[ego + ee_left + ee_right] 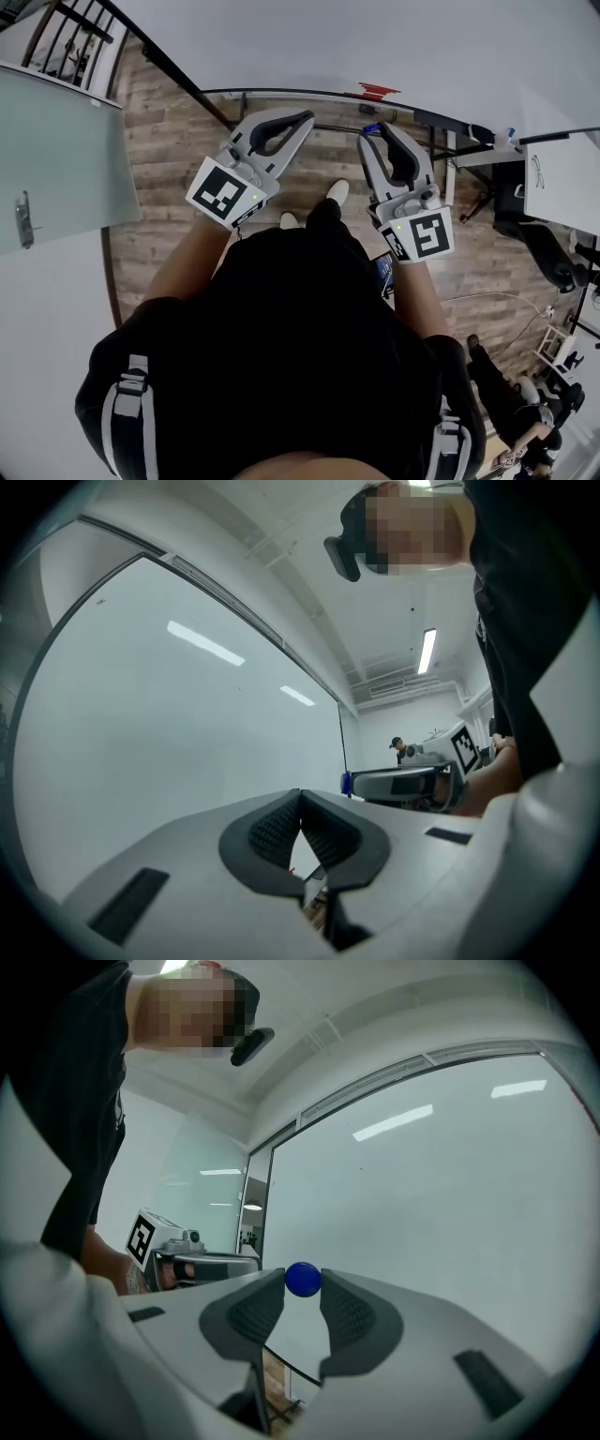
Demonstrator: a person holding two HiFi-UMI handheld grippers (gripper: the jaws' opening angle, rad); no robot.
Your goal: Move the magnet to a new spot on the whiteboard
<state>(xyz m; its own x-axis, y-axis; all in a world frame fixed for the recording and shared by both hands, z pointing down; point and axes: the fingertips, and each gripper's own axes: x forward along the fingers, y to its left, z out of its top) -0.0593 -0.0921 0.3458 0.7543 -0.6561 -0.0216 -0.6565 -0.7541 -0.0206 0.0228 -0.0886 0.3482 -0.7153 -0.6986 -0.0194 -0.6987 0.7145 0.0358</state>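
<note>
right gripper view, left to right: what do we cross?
Person's black shirt → left hand-held gripper with its square-marker cube → blue round magnet → white whiteboard.

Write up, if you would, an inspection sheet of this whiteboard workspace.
Surface: whiteboard, blank where seen.
Job's things: blue magnet between the right tongs' tips; contact with the board unclear.
Clutter: small red thing at the board's lower edge, kind unclear.
Grippers: left tongs shut, empty; right tongs shut on the magnet.
Cables: one white cable on the floor, at the right.
Surroundings: wood floor, glass door, a person far off.
</note>
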